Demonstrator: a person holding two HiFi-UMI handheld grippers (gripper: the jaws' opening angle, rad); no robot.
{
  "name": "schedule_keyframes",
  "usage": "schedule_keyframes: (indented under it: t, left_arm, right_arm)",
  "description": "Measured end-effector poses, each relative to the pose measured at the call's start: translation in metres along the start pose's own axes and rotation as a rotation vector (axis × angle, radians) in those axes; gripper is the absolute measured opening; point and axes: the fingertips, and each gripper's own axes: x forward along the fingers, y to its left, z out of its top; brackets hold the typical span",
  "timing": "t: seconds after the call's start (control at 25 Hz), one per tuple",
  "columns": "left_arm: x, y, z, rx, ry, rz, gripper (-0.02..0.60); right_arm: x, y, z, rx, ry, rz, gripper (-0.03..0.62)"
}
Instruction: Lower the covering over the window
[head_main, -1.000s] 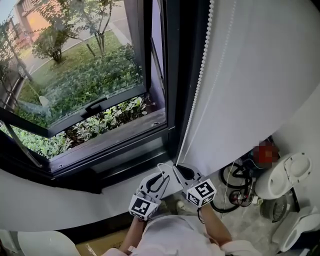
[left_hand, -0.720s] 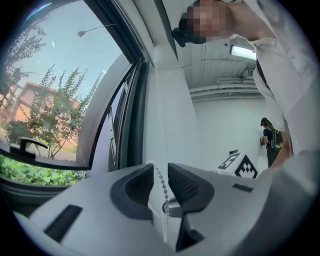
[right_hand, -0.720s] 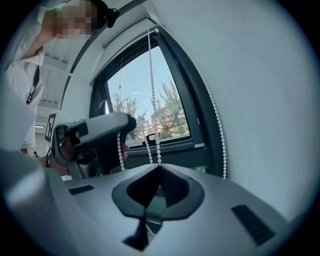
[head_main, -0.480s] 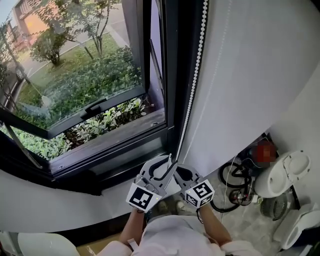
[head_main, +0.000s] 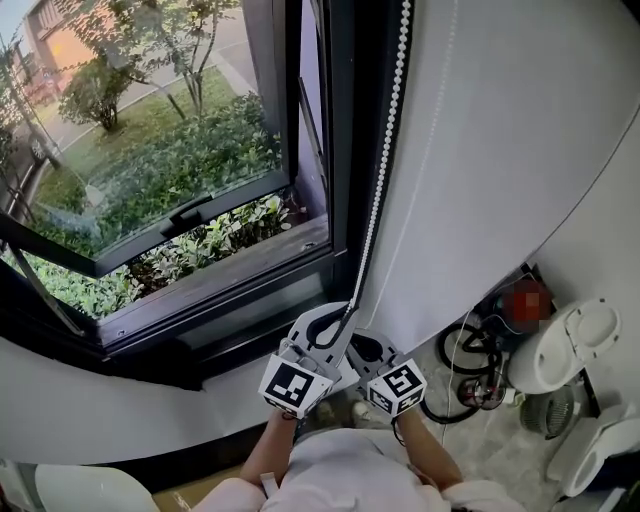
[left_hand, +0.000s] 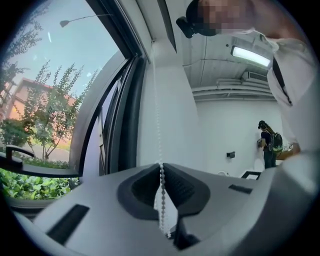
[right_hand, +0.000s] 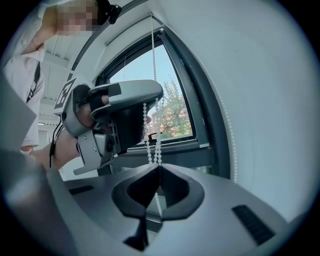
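Both grippers pinch the chain (head_main: 390, 130), which hangs by the window (head_main: 180, 150) from 12 o'clock to 6 in the head view. The left gripper (left_hand: 161, 165), jaws just closing on it, sits above the right gripper (right_hand: 159, 166). Light, limp and slick, the chain likely holds best with a bead caught between pads.

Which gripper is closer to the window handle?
Left. The left gripper, fingers just closed on the bead chain, is below-right of the handle; the right gripper grips the chain lower, farther right.

Bright daylight through the window (head_main: 150, 150), soft shadows indoors, fisheye bending, black corners
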Motion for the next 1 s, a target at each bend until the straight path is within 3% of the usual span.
schedule_keyframes:
  t: [0.32,0.6,1.0]
  left_arm:
    - [-0.005,0.002,-0.005,-0.016,-0.013,0.006,0.016]
    - [-0.011,-0.003,-0.032,-0.054,0.042,0.009,0.015]
    - [-0.019,-0.006,-0.082,-0.108,0.116,0.008,0.015]
  right_arm:
    - [0.003,0.006,-0.006,-0.014,0.019,0.014,-0.002]
    - [0.003,0.000,-0.031,-0.011,0.083,0.000,-0.002]
    - [0.003,0.002,-0.072,0.094,0.176,0.021,-0.002]
